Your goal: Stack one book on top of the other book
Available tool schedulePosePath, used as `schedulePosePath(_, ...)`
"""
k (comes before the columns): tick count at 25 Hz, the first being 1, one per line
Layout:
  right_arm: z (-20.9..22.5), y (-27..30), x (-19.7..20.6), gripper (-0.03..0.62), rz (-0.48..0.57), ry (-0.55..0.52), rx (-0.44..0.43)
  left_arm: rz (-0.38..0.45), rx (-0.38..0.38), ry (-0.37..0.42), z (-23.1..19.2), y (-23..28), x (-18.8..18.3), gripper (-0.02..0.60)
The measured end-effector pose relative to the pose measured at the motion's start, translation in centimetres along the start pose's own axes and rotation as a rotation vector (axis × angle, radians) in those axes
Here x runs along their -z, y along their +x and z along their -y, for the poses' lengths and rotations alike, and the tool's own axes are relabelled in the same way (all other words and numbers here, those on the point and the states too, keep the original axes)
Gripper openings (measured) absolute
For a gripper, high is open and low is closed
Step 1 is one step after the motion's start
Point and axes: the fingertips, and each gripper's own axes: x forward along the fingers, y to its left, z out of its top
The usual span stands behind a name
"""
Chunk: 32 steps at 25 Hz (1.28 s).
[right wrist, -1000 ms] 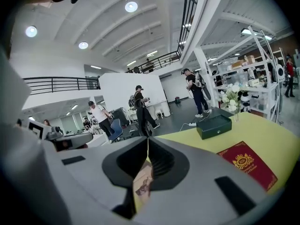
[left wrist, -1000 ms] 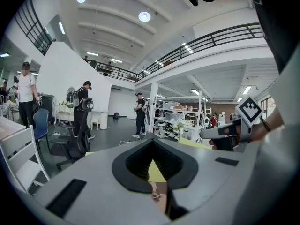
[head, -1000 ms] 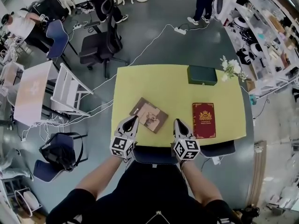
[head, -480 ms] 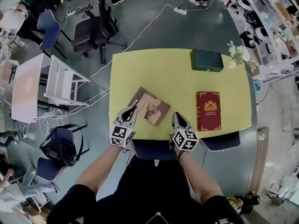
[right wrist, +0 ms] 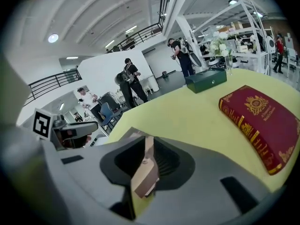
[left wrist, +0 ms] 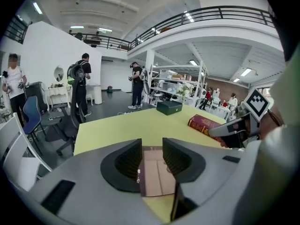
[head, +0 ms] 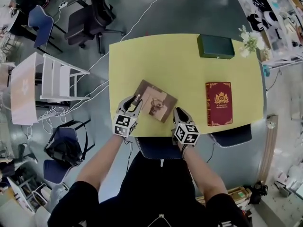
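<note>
Brown book (head: 154, 100) lies near-left on the table (head: 189, 74), its edges between the just-opening, unclenched jaws of left gripper (head: 135, 100) and right gripper (head: 177, 111), seemingly for lifting onto the red book (head: 218, 103).

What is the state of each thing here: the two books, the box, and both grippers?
brown book: closed, lying flat, nothing on it
red book: closed, lying flat, apart from the brown book
green box: lid shut
left gripper: jaws have just been opening, now wide apart, brown book seen in the gap, not gripped
right gripper: jaws have just been opening, only slightly apart, not gripping
</note>
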Motion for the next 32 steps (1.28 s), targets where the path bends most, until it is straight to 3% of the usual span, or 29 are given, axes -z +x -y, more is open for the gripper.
schedulePosePath(3, 0.1, 1.0, 1.3, 0.113, -0.016, 0.007, -0.002, -0.032, 0.001, 0.001, -1.0, 1.2, 1.3, 0.149)
schedulePosePath(10, 1.4, 3.3, 4.6, 0.178, -0.091, 0.041, 0.019, -0.18, 0.017, -0.031, -3.5, 4.7, 5.8, 0.17)
schedulePosePath(17, 1.9, 5.1, 7.3, 0.198, -0.149, 0.106, 0.029, -0.337, 0.065, -0.065, -5.2, 7.7, 10.0, 0.193)
schedulePosePath(22, 1.9, 5.9, 8.7, 0.204, -0.173, 0.145, 0.038, -0.338, 0.103, -0.143, -6.0, 8.5, 10.6, 0.212)
schedulePosePath(32, 1.8, 6.4, 9.7, 0.201, -0.199, 0.189, 0.069, -0.333, 0.143, -0.175, -4.7, 8.2, 11.1, 0.222)
